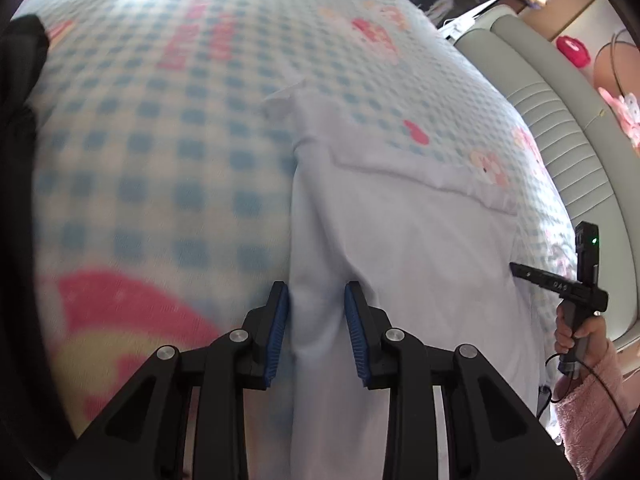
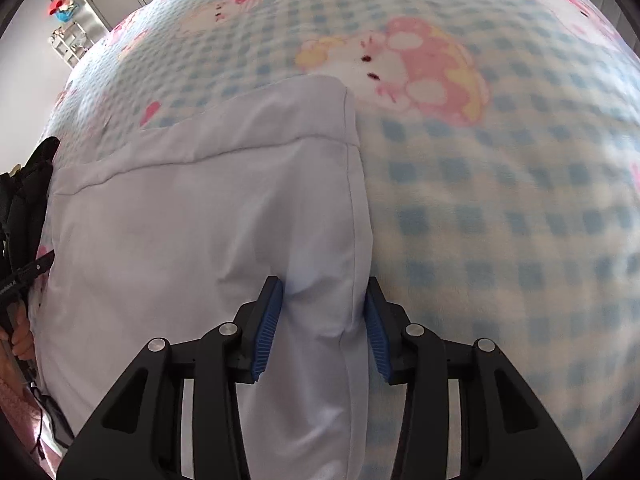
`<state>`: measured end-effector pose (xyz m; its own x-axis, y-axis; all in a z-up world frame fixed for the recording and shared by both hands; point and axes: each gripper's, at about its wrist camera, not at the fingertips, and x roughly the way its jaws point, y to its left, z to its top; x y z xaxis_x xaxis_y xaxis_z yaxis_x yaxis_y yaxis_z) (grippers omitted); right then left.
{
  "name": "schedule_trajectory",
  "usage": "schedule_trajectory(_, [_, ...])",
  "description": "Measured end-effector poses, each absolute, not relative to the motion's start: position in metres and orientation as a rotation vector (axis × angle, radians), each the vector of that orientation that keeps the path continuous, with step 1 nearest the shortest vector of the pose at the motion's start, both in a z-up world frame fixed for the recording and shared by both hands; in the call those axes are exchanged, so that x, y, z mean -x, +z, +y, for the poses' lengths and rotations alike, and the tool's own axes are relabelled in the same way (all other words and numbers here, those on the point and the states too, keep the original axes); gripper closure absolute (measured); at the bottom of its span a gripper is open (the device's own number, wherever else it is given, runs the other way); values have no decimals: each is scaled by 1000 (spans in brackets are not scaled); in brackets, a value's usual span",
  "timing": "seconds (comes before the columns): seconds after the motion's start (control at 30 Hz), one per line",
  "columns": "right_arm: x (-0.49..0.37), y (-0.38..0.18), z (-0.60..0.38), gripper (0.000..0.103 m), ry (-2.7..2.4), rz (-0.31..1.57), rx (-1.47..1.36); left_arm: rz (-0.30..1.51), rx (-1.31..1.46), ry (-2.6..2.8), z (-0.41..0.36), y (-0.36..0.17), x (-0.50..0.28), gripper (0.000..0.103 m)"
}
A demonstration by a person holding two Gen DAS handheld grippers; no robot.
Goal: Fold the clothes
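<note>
left gripper [image 1: 316,312]: part-open, cloth between pads, clamp unclear | right gripper [image 2: 324,312]: same, straddling side seam | white garment [image 2: 200,220]: flat on checked fleece blanket [image 2: 500,200], hem far; thin, limp, light; hold near edge

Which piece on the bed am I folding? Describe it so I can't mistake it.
Start from the blue-and-white checked cartoon blanket covering the bed. On it lies the plain white cloth garment, a stitched seam across it, and both the left gripper and right gripper straddle its near edge. It is the only unpatterned fabric there.
</note>
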<state>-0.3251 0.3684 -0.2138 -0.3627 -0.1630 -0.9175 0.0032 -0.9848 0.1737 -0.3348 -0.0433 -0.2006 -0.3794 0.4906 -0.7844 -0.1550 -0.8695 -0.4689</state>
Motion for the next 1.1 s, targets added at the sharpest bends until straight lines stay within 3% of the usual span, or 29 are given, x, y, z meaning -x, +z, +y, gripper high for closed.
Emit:
schedule_trajectory(0.07, [329, -210, 370, 74, -2523, -244, -1680, -472, 1438, 2284, -46, -204, 343, 72])
schedule_trajectory(0.17, [337, -205, 375, 76, -2544, -289, -1651, -482, 1431, 2307, -43, -210, 361, 72])
schedule_trajectory(0.23, [343, -202, 378, 73, -2555, -316, -1632, -503, 1435, 2302, -38, -212, 374, 72])
schedule_trajectory(0.3, [350, -201, 380, 61, -2568, -343, -1613, -488, 1440, 2304, -35, -212, 384, 72])
schedule_trajectory(0.53, [373, -196, 389, 60, -2612, -432, -1542, -597, 1345, 2354, -55, -198, 387, 72])
schedule_trajectory(0.67, [392, -201, 391, 47, -2575, -467, -1536, -601, 1319, 2411, -68, -195, 381, 70])
schedule_trajectory(0.7, [396, -207, 387, 51, -2548, -435, -1571, -606, 1320, 2421, -69, -196, 381, 70])
schedule_trajectory(0.77, [399, -209, 384, 86, -2539, -402, -1583, -633, 1309, 2424, -72, -196, 381, 70])
schedule_trajectory(0.8, [398, -207, 384, 90, -2552, -395, -1570, -648, 1299, 2422, -73, -196, 381, 69])
schedule_trajectory(1.1, [399, -201, 384, 92, -2599, -354, -1532, -640, 1351, 2276, -58, -213, 401, 59])
